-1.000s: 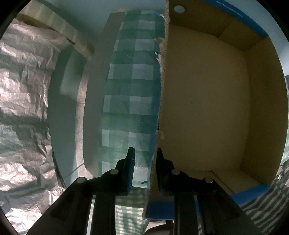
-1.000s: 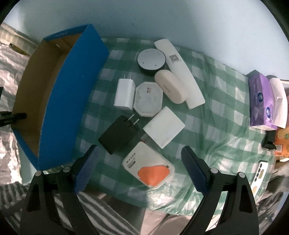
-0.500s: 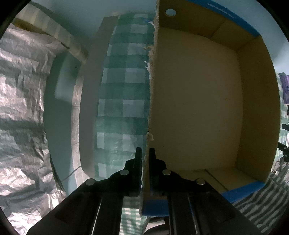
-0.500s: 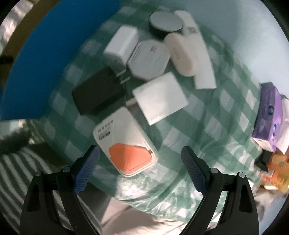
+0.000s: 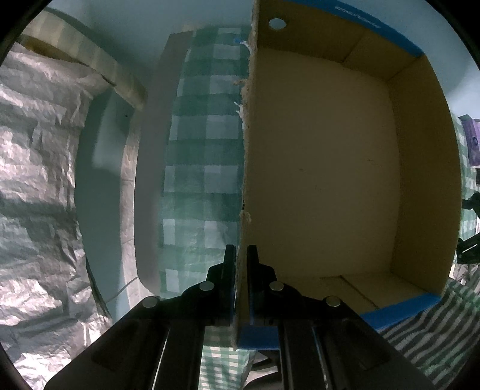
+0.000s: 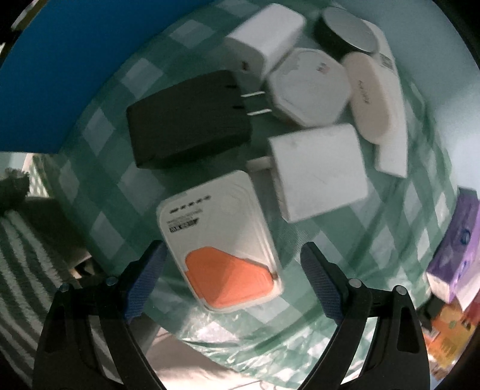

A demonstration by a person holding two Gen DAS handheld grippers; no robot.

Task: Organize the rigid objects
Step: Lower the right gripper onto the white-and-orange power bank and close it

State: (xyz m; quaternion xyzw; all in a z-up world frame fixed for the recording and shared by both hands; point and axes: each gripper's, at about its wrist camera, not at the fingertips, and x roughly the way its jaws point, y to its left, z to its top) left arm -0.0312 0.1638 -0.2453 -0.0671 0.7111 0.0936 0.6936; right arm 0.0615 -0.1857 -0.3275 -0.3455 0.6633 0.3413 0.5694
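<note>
My left gripper (image 5: pixel 241 255) is shut on the left wall of the cardboard box (image 5: pixel 318 168), which is blue outside, brown inside and holds nothing. My right gripper (image 6: pixel 232 255) is open, low over a white device with an orange patch (image 6: pixel 220 240) that lies between its fingers. Beyond it lie a black plug adapter (image 6: pixel 189 120), a white square adapter (image 6: pixel 318 172), a white octagonal device (image 6: pixel 306 87), a white charger (image 6: pixel 267 36), a pale oval case (image 6: pixel 367 99), a round grey disc (image 6: pixel 349 28) and a long white bar (image 6: pixel 393 141). The box's blue wall (image 6: pixel 60 75) is at the left.
The green checked cloth (image 6: pixel 420 210) covers the table. A purple tissue pack (image 6: pixel 456 249) and orange packets (image 6: pixel 450 330) sit at the right edge. Crinkled silver foil (image 5: pixel 36 180) lies left of the table, whose left edge (image 5: pixel 144 180) is near the box.
My left gripper closed onto the box wall. My right gripper dropped toward the white and orange device, which now sits between its fingers.
</note>
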